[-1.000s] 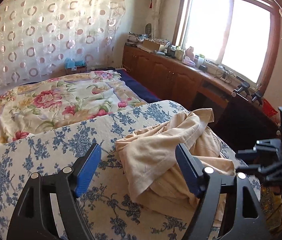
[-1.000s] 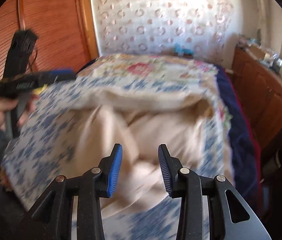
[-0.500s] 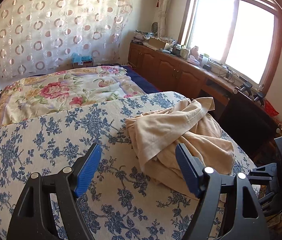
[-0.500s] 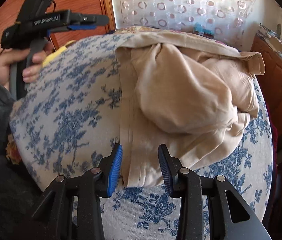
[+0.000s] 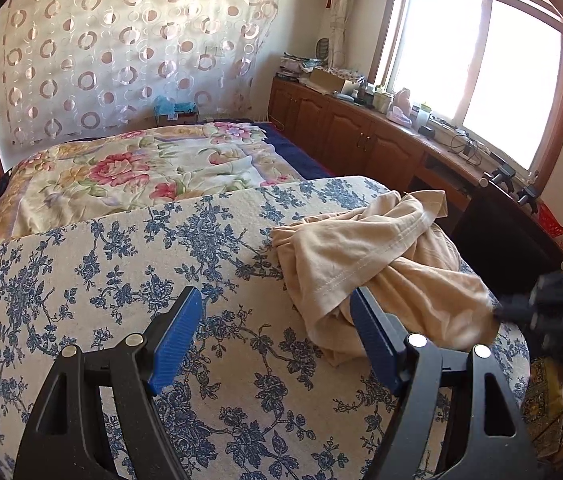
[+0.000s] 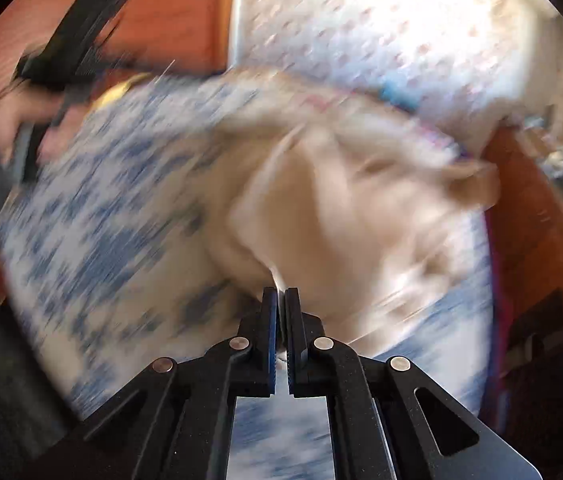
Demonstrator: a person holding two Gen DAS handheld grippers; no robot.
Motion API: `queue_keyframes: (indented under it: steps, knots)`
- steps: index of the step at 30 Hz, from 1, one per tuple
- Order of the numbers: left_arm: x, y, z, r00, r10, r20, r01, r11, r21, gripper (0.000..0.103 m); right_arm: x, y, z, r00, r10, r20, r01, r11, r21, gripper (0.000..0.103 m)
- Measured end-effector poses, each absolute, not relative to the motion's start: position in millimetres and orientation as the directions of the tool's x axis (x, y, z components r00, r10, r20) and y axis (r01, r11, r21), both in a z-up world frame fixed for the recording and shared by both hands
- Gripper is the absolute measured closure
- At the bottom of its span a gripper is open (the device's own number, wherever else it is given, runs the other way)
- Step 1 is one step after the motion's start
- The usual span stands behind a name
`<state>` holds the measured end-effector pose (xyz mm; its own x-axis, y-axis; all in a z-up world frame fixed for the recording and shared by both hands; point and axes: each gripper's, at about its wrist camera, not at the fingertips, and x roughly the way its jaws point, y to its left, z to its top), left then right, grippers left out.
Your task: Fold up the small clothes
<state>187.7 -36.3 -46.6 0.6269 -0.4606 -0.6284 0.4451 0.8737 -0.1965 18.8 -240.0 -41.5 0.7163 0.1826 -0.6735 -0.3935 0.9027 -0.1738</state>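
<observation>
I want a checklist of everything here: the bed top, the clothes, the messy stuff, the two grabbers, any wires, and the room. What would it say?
Surface: blue-flowered cover over the near end of the bed; a pink-flowered quilt lies behind it.
Job's things: one crumpled beige garment on the blue-flowered cover, not folded yet.
Clutter: boxes, bottles and small items on the wooden cabinet under the window.
Grippers: left gripper open, holding nothing, above the cover beside the garment. Right gripper shut on the garment's near edge; that view is blurred.
Cables: some wires on the cabinet top near the window.
Surroundings: bright window, circle-patterned curtain.
</observation>
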Motion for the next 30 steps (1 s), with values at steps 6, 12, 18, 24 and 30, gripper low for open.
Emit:
queue_keyframes:
  steps: [6, 12, 18, 24, 30]
  knots:
    - [197.3, -43.7, -47.5, 0.622, -0.443, -0.645, 0.433, 0.882, -0.187, 0.026, 85.2, -295.3, 16.1, 0.837, 0.071, -0.542, -0.243, 0.937, -0.252, 0.100]
    - [211.6, -68.3, -52.7, 0.577, -0.467, -0.670, 0.470, 0.861, -0.196, 0.026, 156.2, -300.8, 7.7, 0.836, 0.047, -0.547, -0.218, 0.943, -0.253, 0.100]
    - [253.4, -102.7, -61.9, 0.545, -0.458, -0.703, 0.481, 0.857, -0.185, 0.026, 207.9, -304.7, -18.0, 0.784, 0.050, -0.618, -0.200, 0.964, -0.176, 0.100]
    - [308.2, -105.4, -64.7, 0.648, -0.302, -0.699, 0.339, 0.936, -0.091, 0.026, 199.9, -328.1, -1.2, 0.780, 0.032, -0.625, -0.125, 0.987, -0.104, 0.089]
    - [308.0, -95.5, -70.5, 0.615, -0.348, -0.708, 0.336, 0.927, -0.165, 0.026, 157.8, -328.1, 4.4, 0.775, 0.100, -0.625, -0.131, 0.991, -0.004, 0.063]
